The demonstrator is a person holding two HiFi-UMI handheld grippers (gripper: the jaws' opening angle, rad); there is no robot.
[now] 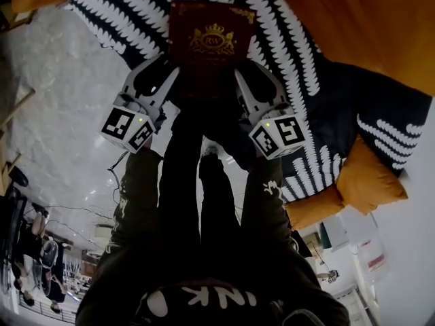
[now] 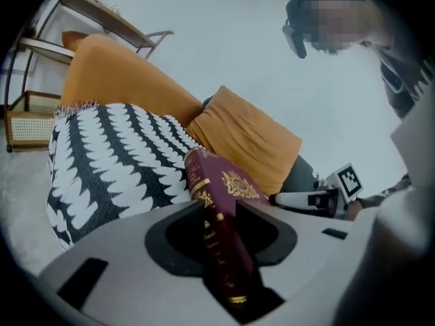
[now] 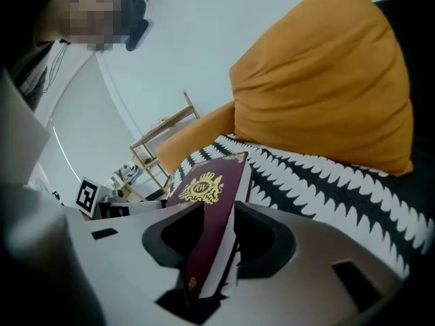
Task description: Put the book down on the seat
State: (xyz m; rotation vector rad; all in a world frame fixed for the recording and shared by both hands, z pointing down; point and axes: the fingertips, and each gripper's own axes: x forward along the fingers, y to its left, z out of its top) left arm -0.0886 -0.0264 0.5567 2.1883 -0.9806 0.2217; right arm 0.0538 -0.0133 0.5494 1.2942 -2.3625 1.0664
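Note:
A dark red hardback book (image 1: 211, 39) with a gold crest is held flat between both grippers over the seat, which is covered by a black-and-white patterned throw (image 1: 306, 66). My left gripper (image 1: 166, 73) grips the book's near left edge and my right gripper (image 1: 248, 80) its near right edge. In the left gripper view the book (image 2: 217, 195) stands spine-on between the jaws of the left gripper (image 2: 221, 226), tilted. In the right gripper view the book (image 3: 207, 189) sits edge-on in the right gripper (image 3: 214, 233), cover to the left.
An orange cushion (image 1: 370, 178) lies at the seat's right, and the orange chair back (image 1: 360, 19) rises beyond the throw. A wooden shelf rack (image 2: 41, 80) stands left of the chair. The person's dark legs (image 1: 197, 202) are below the grippers, over pale floor (image 1: 61, 100).

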